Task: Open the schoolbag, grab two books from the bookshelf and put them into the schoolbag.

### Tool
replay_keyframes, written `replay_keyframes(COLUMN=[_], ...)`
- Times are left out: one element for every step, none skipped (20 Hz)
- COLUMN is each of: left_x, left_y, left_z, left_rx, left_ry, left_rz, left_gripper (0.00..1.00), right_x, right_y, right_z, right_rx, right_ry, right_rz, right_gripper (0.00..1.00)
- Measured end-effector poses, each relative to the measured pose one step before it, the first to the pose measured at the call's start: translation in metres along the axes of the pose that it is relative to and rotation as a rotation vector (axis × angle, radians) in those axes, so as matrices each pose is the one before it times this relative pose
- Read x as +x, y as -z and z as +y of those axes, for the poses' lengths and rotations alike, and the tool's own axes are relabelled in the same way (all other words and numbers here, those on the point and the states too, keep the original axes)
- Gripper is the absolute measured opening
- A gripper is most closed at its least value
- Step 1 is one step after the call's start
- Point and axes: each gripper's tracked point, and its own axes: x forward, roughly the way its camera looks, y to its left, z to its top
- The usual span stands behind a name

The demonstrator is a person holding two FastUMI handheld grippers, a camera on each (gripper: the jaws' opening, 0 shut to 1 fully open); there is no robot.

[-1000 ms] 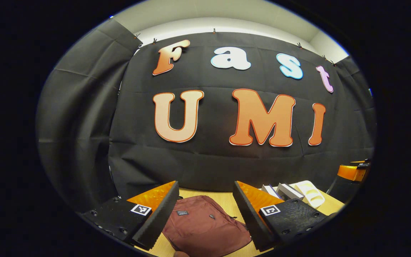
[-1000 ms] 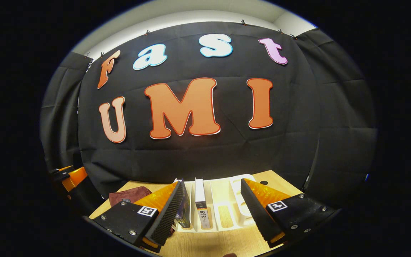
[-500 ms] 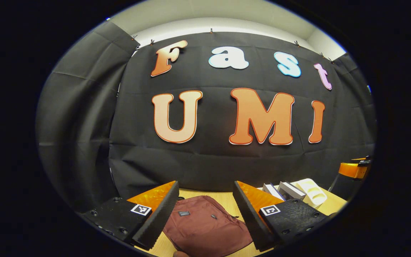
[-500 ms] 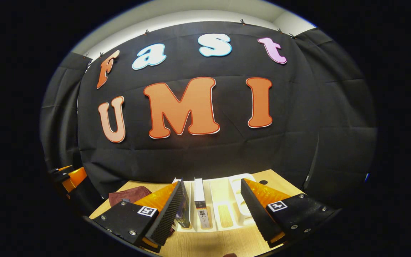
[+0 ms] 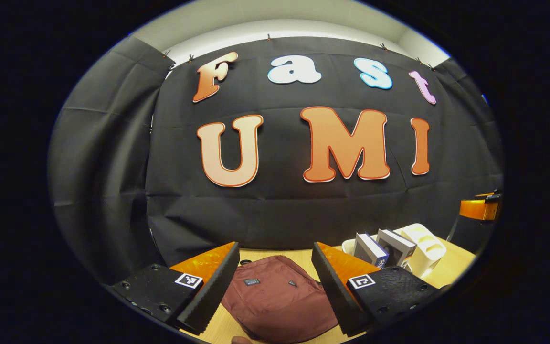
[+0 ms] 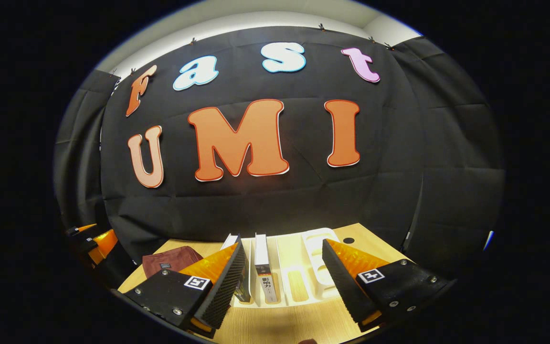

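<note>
Maroon fabric sits right in front of my left gripper (image 5: pixel 275 286): the schoolbag (image 5: pixel 280 301) lies flat on the wooden table (image 5: pixel 451 267), seen between my two fingers, which stand wide apart with nothing between them. I hold that gripper above the bag, not touching it. A small dark patch and a zipper pull show on the bag's upper face, and the bag looks closed. Farther off to the right in the left gripper view stands the white bookshelf (image 5: pixel 425 248), with two books (image 5: pixel 382 248) leaning in its slots, and beyond that, at the view's right edge, my right gripper (image 5: pixel 480 210) shows as a small shape; from here I cannot tell its state.

In the right gripper view, my right gripper (image 6: pixel 282 282) is spread wide as well, gripping nothing, raised over the near edge of the table (image 6: pixel 280 325). Between its fingers lies the bookshelf (image 6: pixel 318 253), its slots running away from me. One book (image 6: pixel 264 267) stands upright in a slot near the middle, spine toward me; a second book (image 6: pixel 237 253) stands just left of it, partly hidden behind my left-hand finger. The slots to the right are bare. Off to the left the schoolbag (image 6: pixel 167 260) rests on the table, well apart from the shelf, and my left gripper (image 6: pixel 91 239) shows at the left edge. Behind everything hangs the black cloth wall (image 6: pixel 399 191).
</note>
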Motion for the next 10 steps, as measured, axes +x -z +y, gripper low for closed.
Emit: replay_keyframes(left_x=[0.00067, 0.00082, -0.00179, -0.00043, -0.00006, -0.00046, -0.00048, -0.00076, -0.00060, 0.00021], left_y=[0.00632, 0.00599, 0.00792, 0.00717, 0.00804, 0.00824, 0.00892, 0.00622, 0.01233, 0.01155], left_z=[-0.00242, -0.00340, -0.00264, -0.00263, -0.00331, -0.00446, -0.00364, -0.00458, -0.00725, -0.00842], left_rx=[0.01911, 0.02051, 0.02539, 0.03043, 0.02739, 0.03073, 0.03063, 0.02703, 0.02430, 0.02258], left_ry=[0.00308, 0.00517, 0.00437, 0.00700, 0.00535, 0.00711, 0.00501, 0.00681, 0.01439, 0.01547], left_rz=[0.00853, 0.01147, 0.01251, 0.01404, 0.00792, 0.01446, 0.01394, 0.01324, 0.02042, 0.02317], left_gripper=[0.95, 0.95, 0.95, 0.95, 0.97, 1.00, 0.95, 0.95, 0.96, 0.95], right_x=[-0.00080, -0.00096, 0.00034, 0.00000, -0.00051, -0.00054, 0.00081, -0.00094, -0.00035, -0.00025], right_y=[0.00225, 0.00185, 0.00292, 0.00176, 0.00247, 0.00180, 0.00342, 0.00230, 0.00346, 0.00302], right_z=[-0.00087, -0.00079, -0.00220, -0.00167, -0.00128, -0.00274, -0.00221, -0.00187, -0.00333, -0.00220], right_rx=[-0.00130, -0.00078, -0.00125, -0.00109, -0.00031, 0.00066, 0.00116, 0.00001, -0.00150, -0.00217], right_ry=[0.00237, 0.00260, 0.00310, 0.00401, 0.00459, 0.00470, 0.00449, 0.00486, 0.00649, 0.00620], right_rz=[0.00387, 0.00518, 0.00515, 0.00590, 0.00715, 0.00709, 0.00774, 0.00692, 0.00833, 0.00961], right_gripper=[0.96, 0.96, 0.97, 0.97, 0.96, 0.97, 0.96, 0.96, 0.96, 0.96])
